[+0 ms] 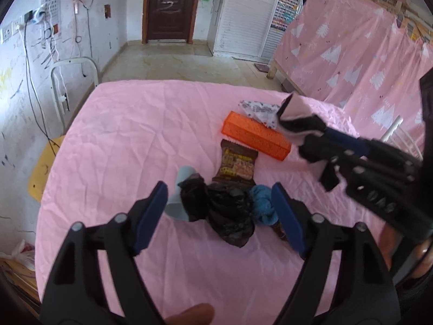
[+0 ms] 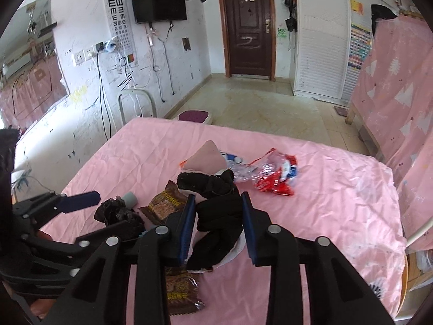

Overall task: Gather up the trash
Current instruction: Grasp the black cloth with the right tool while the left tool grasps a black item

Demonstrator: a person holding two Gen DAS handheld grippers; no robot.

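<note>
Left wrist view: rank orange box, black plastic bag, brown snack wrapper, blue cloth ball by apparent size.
Largest to smallest, as seen in the left wrist view:
1. black plastic bag and orange box: look similar; the bag is nearer the camera, so unranked.
2. brown snack wrapper
3. blue cloth ball, partly hidden by a finger.

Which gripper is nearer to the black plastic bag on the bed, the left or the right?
Left. The left gripper hangs open directly over the black plastic bag, its jaws on either side. The right gripper is off to the side, shut on a black-and-pink sock.
</note>
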